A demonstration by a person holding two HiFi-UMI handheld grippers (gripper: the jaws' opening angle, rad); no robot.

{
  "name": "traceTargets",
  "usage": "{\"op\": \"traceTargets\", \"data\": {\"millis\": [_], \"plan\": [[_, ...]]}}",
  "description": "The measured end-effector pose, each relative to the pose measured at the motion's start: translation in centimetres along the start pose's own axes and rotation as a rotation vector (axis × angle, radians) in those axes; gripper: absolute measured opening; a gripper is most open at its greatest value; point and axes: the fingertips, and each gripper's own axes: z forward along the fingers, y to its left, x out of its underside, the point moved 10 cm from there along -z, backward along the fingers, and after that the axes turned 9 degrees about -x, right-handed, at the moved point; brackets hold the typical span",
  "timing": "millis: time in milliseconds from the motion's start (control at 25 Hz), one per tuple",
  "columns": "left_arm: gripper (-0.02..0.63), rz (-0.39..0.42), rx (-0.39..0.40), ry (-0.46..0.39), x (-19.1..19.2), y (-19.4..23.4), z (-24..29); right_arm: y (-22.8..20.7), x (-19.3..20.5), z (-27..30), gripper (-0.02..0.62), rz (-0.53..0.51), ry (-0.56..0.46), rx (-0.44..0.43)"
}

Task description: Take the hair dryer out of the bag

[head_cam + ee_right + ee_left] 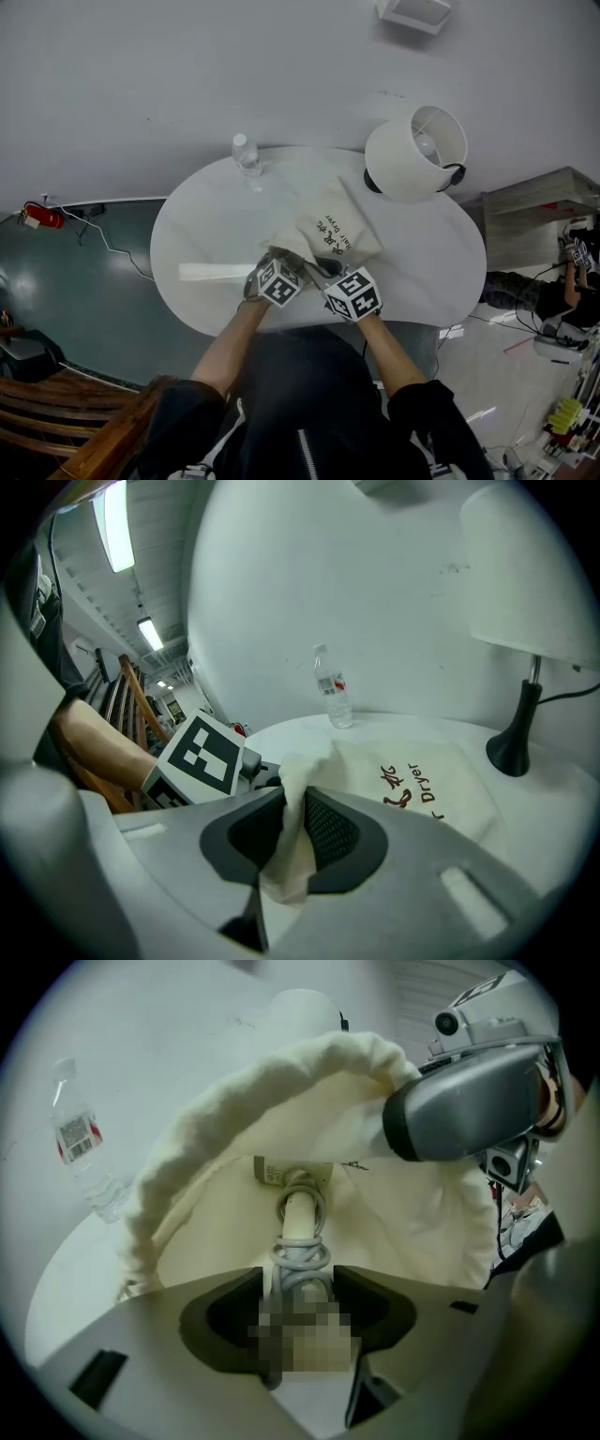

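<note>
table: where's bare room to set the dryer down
Widest bare patch: the left half of the table, from the bottle forward to the near rim, left of the bag. A smaller one at the right end, between bag, lamp and rim. Crowded: near middle, where left gripper and right gripper meet the bag's mouth.

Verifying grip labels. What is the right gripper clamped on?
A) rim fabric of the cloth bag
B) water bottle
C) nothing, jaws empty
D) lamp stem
A: in the right gripper view, the right gripper pinches a fold of the cloth bag rim between its jaws.
</note>
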Motion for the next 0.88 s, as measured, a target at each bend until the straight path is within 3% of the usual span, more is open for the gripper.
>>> {"op": "traceTargets", "data": {"millis": [400, 880], "plan": [[0.222, 0.074, -0.004, 0.075, -0.6, -0.4, 1.0, -0.1, 0.1, 0.0, 0.052, 0.011, -0.006, 0.001], [0.207, 0.059, 0.01, 0.09, -0.8, -0.6, 0.6, -0.2, 0.2, -0.2, 0.052, 0.016, -0.013, 0.008]]}}
